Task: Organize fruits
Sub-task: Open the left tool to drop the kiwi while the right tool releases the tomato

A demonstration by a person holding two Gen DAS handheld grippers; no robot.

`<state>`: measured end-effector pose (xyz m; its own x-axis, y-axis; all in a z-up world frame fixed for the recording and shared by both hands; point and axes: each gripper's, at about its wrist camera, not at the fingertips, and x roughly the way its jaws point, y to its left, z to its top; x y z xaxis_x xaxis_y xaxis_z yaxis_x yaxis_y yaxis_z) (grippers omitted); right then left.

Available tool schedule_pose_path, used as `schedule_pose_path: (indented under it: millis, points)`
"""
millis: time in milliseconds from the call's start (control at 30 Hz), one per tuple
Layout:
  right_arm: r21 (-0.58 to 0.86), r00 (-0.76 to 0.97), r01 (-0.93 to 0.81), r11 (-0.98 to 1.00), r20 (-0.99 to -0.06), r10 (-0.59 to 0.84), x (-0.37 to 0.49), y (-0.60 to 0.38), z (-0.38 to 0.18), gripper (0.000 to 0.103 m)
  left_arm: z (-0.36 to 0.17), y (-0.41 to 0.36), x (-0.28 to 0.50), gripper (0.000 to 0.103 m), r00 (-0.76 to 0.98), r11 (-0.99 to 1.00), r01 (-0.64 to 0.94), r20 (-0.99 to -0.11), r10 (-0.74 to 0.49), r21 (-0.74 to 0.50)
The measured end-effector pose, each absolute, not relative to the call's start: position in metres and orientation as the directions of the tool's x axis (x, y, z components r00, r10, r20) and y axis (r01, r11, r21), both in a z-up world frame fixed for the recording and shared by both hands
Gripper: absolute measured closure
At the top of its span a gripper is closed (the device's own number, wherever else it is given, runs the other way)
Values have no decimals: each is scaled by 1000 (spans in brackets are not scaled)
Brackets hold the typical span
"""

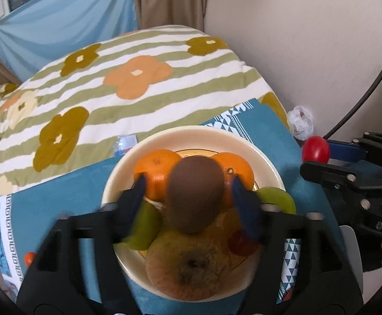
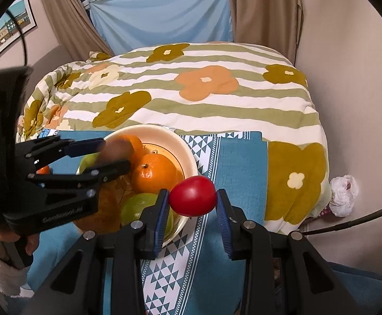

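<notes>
Hovering above the cream bowl (image 1: 268, 157), my left gripper (image 1: 191, 183) has its fingers spread apart, the kiwi (image 1: 195, 193) loose between them over the piled fruit, while my right gripper (image 2: 193, 197) clamps the red tomato (image 2: 192, 195) crosswise just beyond the bowl's near rim.

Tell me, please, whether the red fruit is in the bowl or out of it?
Out. The right tool holds the red fruit between its pads, above the bowl at its near rim.
</notes>
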<state>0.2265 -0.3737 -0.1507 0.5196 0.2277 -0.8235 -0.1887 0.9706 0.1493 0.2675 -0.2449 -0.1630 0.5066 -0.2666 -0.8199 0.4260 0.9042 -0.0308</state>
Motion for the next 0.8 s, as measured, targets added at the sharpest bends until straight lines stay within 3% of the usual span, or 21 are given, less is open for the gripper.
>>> schedule_pose_path:
  millis: [33, 800]
  points:
    - [154, 519, -189, 970, -823, 231, 228, -374, -151, 70, -160, -242, 266, 0, 518, 908, 418, -811, -270, -35]
    - [217, 470, -324, 921, -808, 355, 296, -349, -160, 70, -147, -161, 252, 0, 556, 969, 239, -809, -190, -63]
